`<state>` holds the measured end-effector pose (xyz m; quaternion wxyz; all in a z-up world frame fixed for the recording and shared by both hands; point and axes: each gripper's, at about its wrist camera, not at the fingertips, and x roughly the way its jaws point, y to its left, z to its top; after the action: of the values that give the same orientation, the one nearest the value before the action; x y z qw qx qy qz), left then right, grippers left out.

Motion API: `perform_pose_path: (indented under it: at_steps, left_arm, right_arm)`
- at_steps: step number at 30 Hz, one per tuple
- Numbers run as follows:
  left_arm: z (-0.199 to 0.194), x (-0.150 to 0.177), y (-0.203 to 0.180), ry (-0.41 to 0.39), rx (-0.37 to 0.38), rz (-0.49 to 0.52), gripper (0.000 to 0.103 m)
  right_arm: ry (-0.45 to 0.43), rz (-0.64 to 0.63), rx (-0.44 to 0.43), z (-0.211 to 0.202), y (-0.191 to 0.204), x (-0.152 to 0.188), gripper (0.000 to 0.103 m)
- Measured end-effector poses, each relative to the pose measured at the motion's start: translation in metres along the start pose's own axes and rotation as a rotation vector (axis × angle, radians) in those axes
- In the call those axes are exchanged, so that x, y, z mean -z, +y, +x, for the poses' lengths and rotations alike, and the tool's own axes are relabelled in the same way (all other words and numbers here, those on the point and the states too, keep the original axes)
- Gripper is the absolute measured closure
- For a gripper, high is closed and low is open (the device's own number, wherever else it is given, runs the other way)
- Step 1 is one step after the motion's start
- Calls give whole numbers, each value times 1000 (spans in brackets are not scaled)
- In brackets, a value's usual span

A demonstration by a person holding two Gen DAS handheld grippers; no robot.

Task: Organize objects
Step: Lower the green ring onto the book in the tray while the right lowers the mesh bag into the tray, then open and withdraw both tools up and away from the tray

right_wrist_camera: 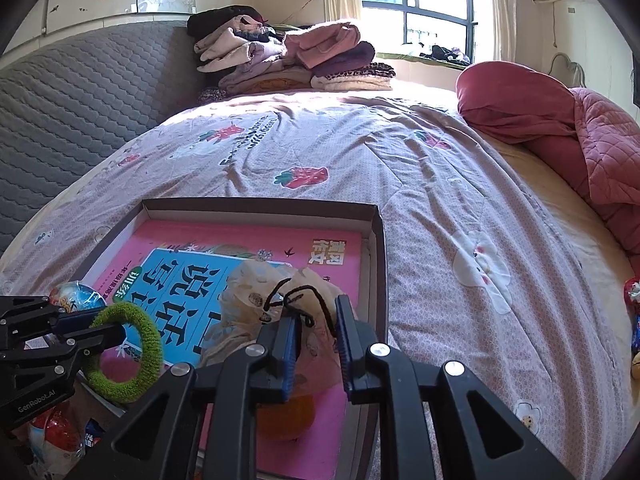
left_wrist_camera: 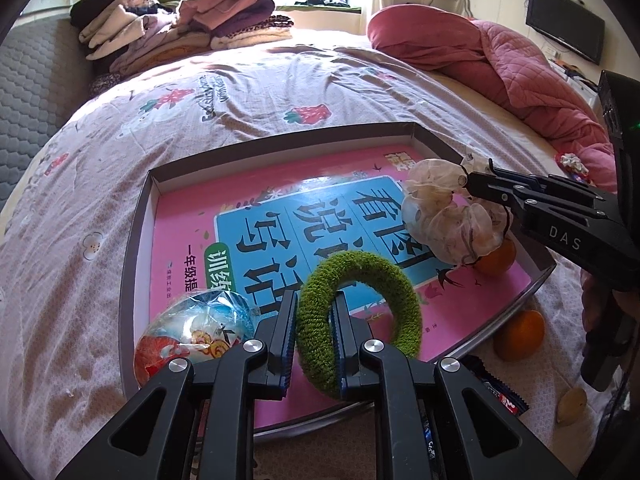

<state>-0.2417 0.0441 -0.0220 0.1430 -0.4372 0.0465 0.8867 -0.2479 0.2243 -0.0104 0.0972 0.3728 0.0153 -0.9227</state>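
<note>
Two black two-finger grippers work over one shallow grey-brown cardboard tray (left_wrist_camera: pixel 140 216) that lies on a bed with a pink strawberry-print cover (left_wrist_camera: pixel 248 92). One pink book with a blue title panel (left_wrist_camera: pixel 256 208) fills the bottom of the tray; its large characters are Chinese, and I read "一年级" on the small line.

The left gripper (left_wrist_camera: pixel 313 334) is closed on one green fuzzy knitted ring (left_wrist_camera: pixel 394 280); the pads press the near side of the ring, which hangs over the book. In the right wrist view this gripper carries the words "GenRobot.AI".

The right gripper (right_wrist_camera: pixel 316 344) shows the letters "DAS" in the left wrist view. One sheer cream scrunchie with a thin black cord (left_wrist_camera: pixel 444 216) hangs at its tips over the right part of the tray. In its own view the blue pads stand a little apart, with cord and fabric between them; I cannot tell if they press the fabric.

I count two oranges: one orange fruit (left_wrist_camera: pixel 496 258) inside the tray under the scrunchie, and one second orange (left_wrist_camera: pixel 520 334) outside it on the cover. One round toy ball in clear blue wrap (left_wrist_camera: pixel 192 336) lies at the near left corner of the tray. One dark snack packet (left_wrist_camera: pixel 502 392) is just outside the near edge; its print is too small to read.
</note>
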Motion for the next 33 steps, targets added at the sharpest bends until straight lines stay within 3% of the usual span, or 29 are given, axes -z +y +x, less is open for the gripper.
perform_pose_path:
  at_steps: [5, 9, 24, 33]
  left_arm:
    - [1, 0, 2, 17, 5, -8, 82]
    - [0, -1, 4, 23, 28, -25, 69]
    - [-25, -7, 6, -41, 28, -66, 47]
    - [-42, -8, 4, -73, 25, -85, 45]
  right_arm:
    - [1, 36, -3, -2, -6, -2, 74]
    - [-13, 60, -2, -6, -10, -3, 72]
    - [-18, 44, 23, -11, -7, -4, 62]
    - [-50, 40, 11, -28, -3, -9, 61]
